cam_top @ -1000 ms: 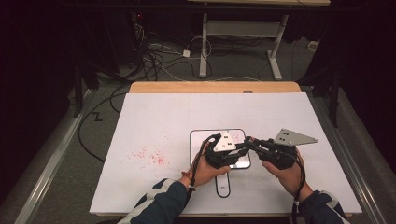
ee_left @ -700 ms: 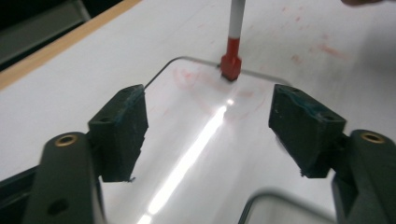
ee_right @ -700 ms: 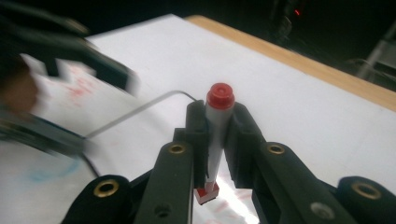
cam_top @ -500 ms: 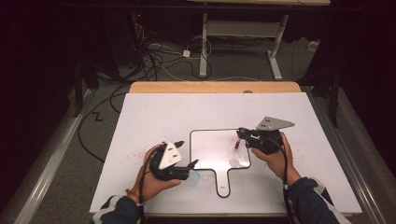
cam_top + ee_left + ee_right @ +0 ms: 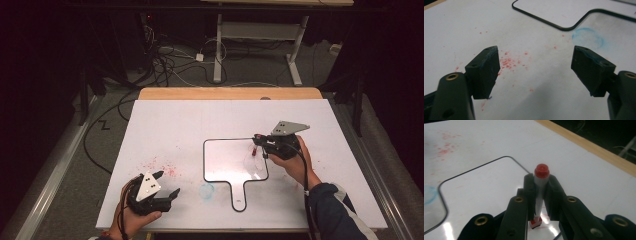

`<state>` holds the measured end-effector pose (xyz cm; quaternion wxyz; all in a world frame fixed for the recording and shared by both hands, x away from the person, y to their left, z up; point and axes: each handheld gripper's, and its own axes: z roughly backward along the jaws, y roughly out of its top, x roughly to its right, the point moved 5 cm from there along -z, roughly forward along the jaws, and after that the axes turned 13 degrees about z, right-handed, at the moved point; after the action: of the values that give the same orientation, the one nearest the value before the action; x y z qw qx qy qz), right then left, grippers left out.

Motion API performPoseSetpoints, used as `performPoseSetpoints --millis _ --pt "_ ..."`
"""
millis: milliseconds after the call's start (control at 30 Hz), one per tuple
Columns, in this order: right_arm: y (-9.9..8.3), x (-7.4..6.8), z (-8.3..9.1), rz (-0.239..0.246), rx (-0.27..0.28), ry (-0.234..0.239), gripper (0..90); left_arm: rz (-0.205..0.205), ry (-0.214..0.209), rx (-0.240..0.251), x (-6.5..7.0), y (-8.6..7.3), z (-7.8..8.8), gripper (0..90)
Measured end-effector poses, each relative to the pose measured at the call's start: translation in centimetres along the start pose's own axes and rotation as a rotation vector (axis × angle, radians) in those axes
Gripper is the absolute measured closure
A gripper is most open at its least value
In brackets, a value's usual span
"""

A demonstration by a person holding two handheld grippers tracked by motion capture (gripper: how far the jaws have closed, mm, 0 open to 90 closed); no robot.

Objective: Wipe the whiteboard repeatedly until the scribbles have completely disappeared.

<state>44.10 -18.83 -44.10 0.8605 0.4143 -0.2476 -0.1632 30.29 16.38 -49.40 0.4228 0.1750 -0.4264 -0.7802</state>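
Observation:
A small whiteboard [image 5: 225, 160] with a black rim and a handle lies on the white table. My right gripper [image 5: 257, 143] is at its far right corner, shut on a grey marker [image 5: 541, 171] with a red cap. The marker stands upright and its lower red end [image 5: 535, 223] touches the board [image 5: 486, 190]. My left gripper [image 5: 167, 182] hovers near the table's front left edge, apart from the board. Its jaws have just been opening and stand wide, with nothing between the pads [image 5: 486, 70].
Red specks [image 5: 160, 165] and a blue ring smudge [image 5: 206, 190] mark the table left of the board's handle [image 5: 239, 197]. A wooden strip [image 5: 230, 93] runs along the far edge. Cables [image 5: 165, 60] and desk legs lie on the floor beyond.
My left hand has left the board and moved to the front left of the table, and its jaws have opened. My right gripper has shifted slightly right with the marker.

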Motion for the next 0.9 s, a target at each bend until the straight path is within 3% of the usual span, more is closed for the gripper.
performPoseSetpoints --millis 100,200,267,433,533,600,667,900 --pt "0.2 -1.5 1.0 0.019 -0.017 0.054 81.2 0.0 0.023 -0.016 -0.4 -0.6 0.3 20.9" --pt "0.2 -1.9 1.3 0.036 -0.031 0.06 81.3 0.012 0.032 -0.005 -0.5 -0.7 0.7 20.9" --pt "0.1 -1.6 1.2 0.043 -0.031 0.032 81.2 0.011 0.025 0.013 -0.4 -0.5 0.8 20.9" --pt "-0.5 0.9 0.1 0.029 -0.009 -0.077 81.2 -0.027 0.018 0.0 0.0 -0.4 0.3 20.9" --pt "-0.8 1.7 -0.2 -0.01 0.024 -0.066 81.2 -0.036 0.015 -0.005 -0.1 -0.4 -0.1 20.9" --pt "-0.8 1.6 -0.1 0.001 0.021 -0.053 81.2 -0.032 0.016 -0.006 -0.2 -0.3 -0.2 20.9" --pt "-0.6 1.1 0.0 0.01 0.028 -0.008 81.2 -0.033 0.017 -0.009 -0.3 -0.4 -0.3 20.9" --pt "-0.2 -1.8 1.8 0.064 -0.017 0.102 81.2 -0.041 0.012 -0.017 -0.1 -0.4 -0.3 20.9"
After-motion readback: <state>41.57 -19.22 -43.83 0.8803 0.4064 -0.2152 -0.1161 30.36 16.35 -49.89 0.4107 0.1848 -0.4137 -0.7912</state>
